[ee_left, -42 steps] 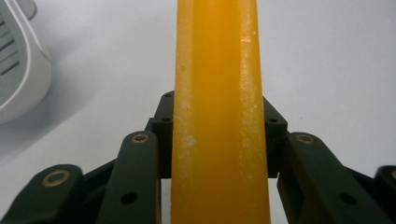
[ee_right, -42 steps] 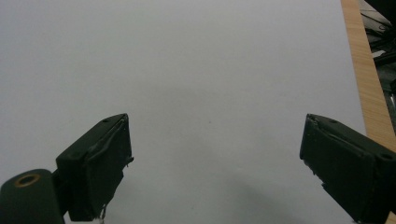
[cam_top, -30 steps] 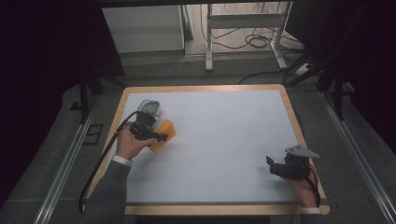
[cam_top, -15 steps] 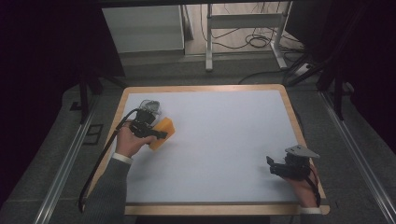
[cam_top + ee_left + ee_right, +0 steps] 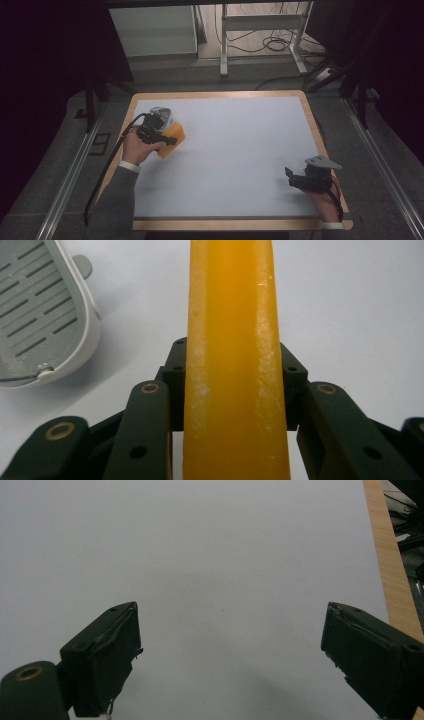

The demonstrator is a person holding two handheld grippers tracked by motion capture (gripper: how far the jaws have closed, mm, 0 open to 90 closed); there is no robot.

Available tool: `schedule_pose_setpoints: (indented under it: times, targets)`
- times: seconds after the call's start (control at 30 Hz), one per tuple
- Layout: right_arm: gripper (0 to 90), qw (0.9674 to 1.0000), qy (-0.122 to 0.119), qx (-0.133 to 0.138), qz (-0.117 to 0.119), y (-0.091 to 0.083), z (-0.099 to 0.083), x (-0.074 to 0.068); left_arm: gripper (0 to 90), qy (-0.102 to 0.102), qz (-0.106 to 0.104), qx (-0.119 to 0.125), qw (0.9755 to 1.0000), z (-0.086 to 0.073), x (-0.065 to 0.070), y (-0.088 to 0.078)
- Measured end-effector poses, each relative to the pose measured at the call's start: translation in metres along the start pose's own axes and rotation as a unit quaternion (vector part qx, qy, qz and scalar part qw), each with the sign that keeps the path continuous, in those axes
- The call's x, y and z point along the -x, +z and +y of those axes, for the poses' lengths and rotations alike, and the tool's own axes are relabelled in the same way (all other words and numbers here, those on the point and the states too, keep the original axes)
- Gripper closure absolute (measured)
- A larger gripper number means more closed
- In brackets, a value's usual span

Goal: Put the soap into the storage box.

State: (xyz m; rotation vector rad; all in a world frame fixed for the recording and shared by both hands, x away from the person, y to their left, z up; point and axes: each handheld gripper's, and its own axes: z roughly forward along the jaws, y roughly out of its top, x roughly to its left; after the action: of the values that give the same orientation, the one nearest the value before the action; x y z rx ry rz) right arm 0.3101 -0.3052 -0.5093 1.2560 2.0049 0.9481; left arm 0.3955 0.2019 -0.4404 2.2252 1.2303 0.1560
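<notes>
Orange sponge (image 5: pixel 232 365), pinched edge-on by left gripper (image 5: pixel 159 134) near table (image 5: pixel 240 150) far-left corner, beside slotted grey dish (image 5: pixel 40 315), likely its rest; right gripper (image 5: pixel 230 650) spread, empty.

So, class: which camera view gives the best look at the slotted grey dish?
The left gripper view: the slotted grey dish sits close, its slots and rim sharp, beside the yellow block. The high view shows it small, partly hidden behind the left gripper. The right gripper view faces bare table.
</notes>
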Motion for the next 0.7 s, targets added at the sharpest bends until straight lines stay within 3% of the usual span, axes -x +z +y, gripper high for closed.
schedule_pose_setpoints:
  times: [0.7]
  targets:
    - [9.2, 1.0, 0.004, 0.004, -0.001, -0.002, 0.001, 0.002, 60.5, -0.029, 0.02, 0.012, 0.9993, 0.011, -0.023, -0.006]
